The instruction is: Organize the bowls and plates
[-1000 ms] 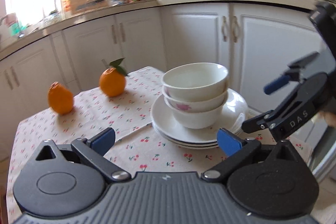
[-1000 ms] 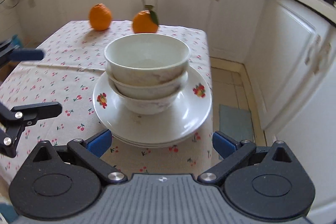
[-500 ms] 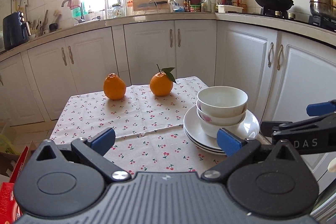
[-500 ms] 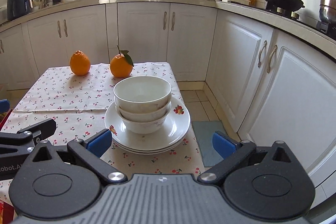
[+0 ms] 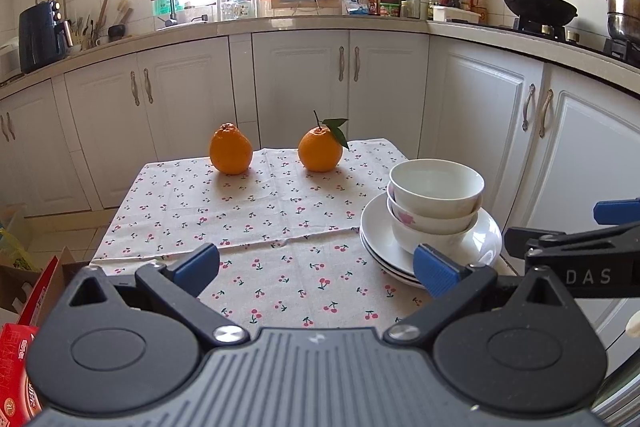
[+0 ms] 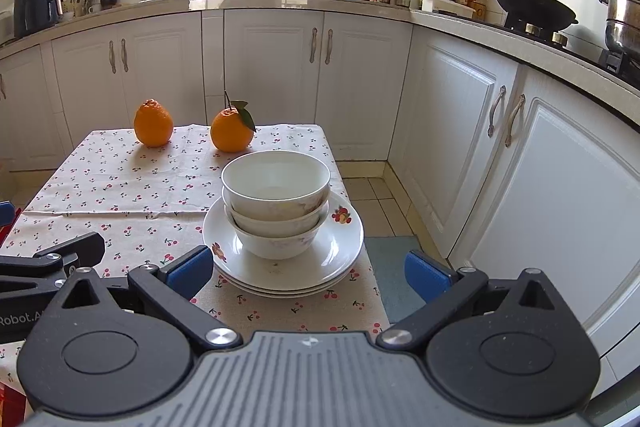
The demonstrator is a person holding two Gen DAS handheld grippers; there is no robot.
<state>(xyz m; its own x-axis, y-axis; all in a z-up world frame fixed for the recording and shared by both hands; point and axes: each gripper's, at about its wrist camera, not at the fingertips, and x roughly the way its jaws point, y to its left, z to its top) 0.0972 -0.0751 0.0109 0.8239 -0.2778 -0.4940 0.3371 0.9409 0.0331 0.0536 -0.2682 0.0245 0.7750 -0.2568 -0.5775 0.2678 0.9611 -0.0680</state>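
Note:
Three white bowls are nested on a stack of white plates at the near right corner of the cherry-print tablecloth. My left gripper hangs open over the cloth's near edge, left of the stack. My right gripper is open too, held back from the stack, its blue pads on either side of the plates' near rim without touching. The right gripper also shows at the right edge of the left wrist view.
Two oranges sit at the cloth's far side. White cabinets ring the table, under a counter with a wok and a pot. A red box lies on the floor at the left.
Both grippers have pulled up and back from the stack, so the bowls and plates look smaller and farther off. The stack itself has not moved.

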